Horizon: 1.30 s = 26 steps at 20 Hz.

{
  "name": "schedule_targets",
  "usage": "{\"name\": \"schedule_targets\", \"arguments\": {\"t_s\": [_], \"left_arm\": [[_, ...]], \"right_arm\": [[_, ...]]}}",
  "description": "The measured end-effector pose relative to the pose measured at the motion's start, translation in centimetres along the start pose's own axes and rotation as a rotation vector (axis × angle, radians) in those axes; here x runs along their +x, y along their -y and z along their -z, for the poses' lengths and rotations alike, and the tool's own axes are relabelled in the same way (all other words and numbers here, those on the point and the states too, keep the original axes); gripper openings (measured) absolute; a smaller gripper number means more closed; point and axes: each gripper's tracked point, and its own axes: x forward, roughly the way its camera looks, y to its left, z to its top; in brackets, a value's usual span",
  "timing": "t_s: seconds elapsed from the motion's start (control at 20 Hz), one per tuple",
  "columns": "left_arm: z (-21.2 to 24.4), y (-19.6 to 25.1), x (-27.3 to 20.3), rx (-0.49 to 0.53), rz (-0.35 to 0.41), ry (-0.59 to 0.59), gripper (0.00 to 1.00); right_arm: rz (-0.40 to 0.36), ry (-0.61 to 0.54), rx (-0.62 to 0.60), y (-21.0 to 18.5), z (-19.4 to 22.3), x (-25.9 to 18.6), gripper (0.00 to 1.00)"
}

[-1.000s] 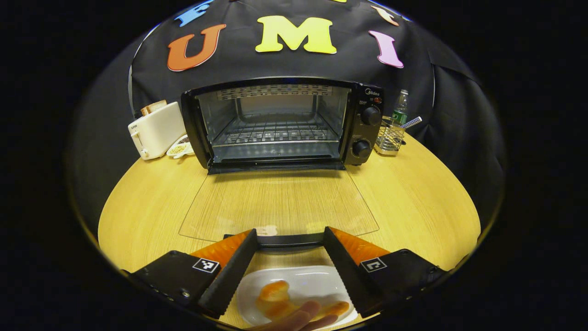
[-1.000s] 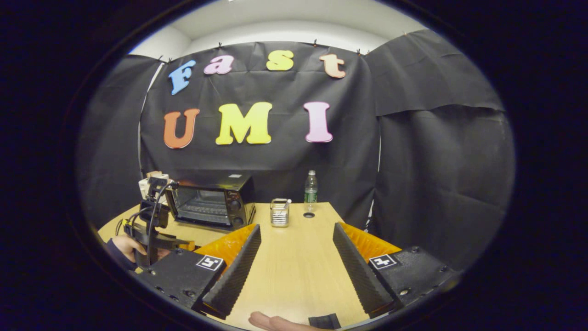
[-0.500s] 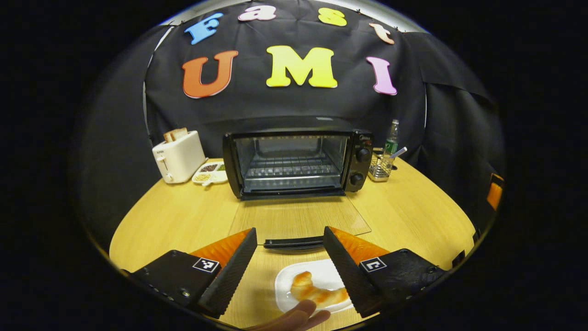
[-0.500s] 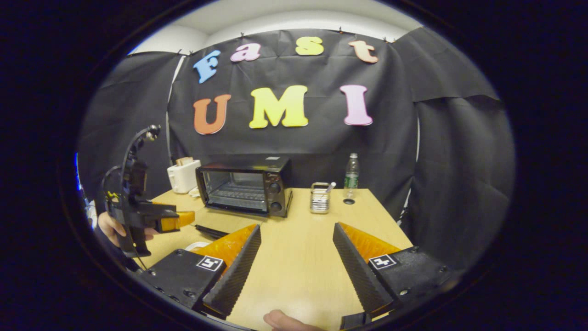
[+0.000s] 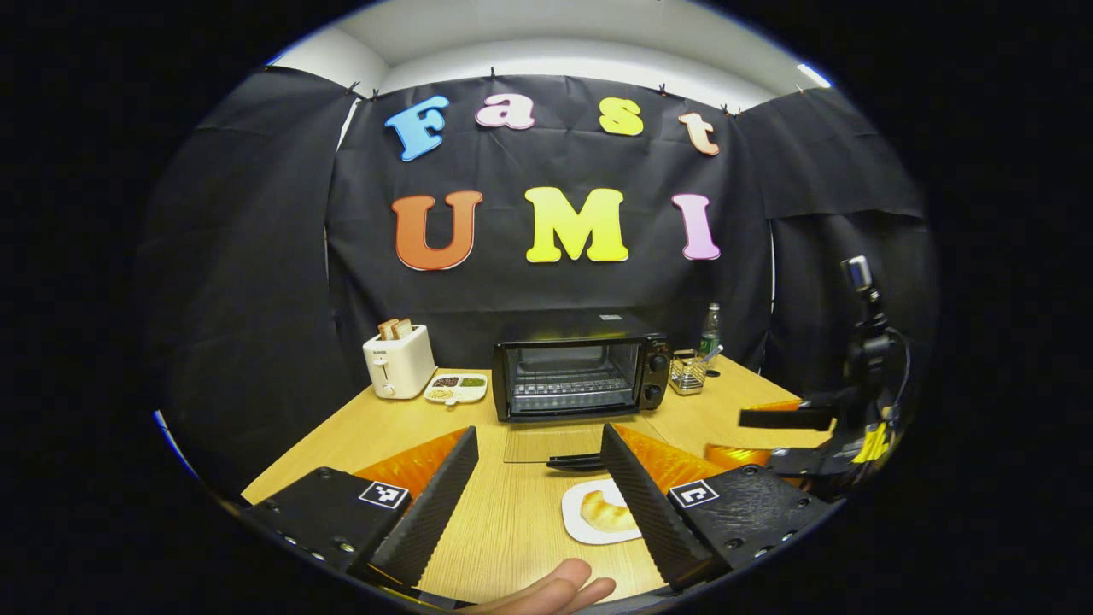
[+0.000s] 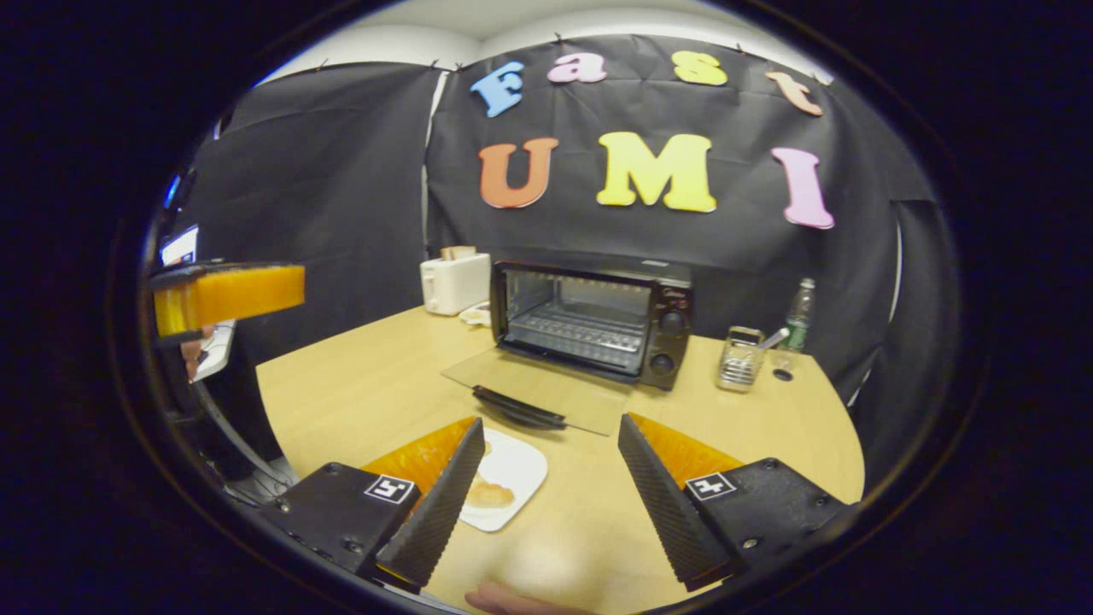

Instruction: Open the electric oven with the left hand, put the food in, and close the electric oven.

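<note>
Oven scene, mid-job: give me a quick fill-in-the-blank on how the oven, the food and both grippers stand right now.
1. The oven door lies folded ____ onto the table.
2. The bread sits on a white ____ in front of the door handle.
3. The left gripper and the right gripper both hold ____ between their fingers.
4. Left of the oven stands a white ____ with bread slices in it.

Missing words: down (open); plate; nothing; toaster
</note>
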Motion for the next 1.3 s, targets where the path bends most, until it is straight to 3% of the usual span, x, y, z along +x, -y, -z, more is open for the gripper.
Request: {"name": "schedule_targets", "arguments": {"t_s": [0.15, 0.25, 0.5, 0.6, 0.75, 0.8, 1.0, 1.3], "left_arm": [[-1.4, -1.0, -3.5, 0.026, -0.025, 0.065, 0.95], [-1.6, -1.2, -5.7, 0.017, -0.017, 0.091, 0.95], [-1.5, -3.3, -8.5, 0.006, -0.043, 0.118, 0.95], [-1.5, -3.2, -8.5, 0.013, -0.030, 0.127, 0.95], [-0.8, -3.2, -8.0, 0.011, -0.018, 0.115, 0.95], [-0.4, -3.3, -7.8, 0.012, -0.018, 0.108, 0.95], [-0.3, -3.4, -8.0, 0.032, -0.003, 0.124, 0.95], [0.6, -5.2, -7.2, 0.010, -0.023, 0.115, 0.96]], "right_arm": [[-0.150, -0.090, -0.084, -4.1, 3.2, 2.8, 0.97], [-0.197, -0.111, -0.141, -5.2, 4.5, 4.3, 1.00], [-0.221, -0.246, -0.054, -5.9, 8.5, 8.4, 0.94], [-0.192, -0.318, -0.022, -6.1, 9.9, 9.1, 0.88], [-0.172, -0.294, -0.014, -6.8, 9.1, 9.0, 0.75], [-0.166, -0.297, 0.002, -6.9, 9.0, 8.9, 0.63], [-0.183, -0.269, 0.049, -7.7, 6.9, 7.6, 0.56], [-0.150, -0.134, 0.132, -7.4, -0.6, 7.3, 0.56]]}}
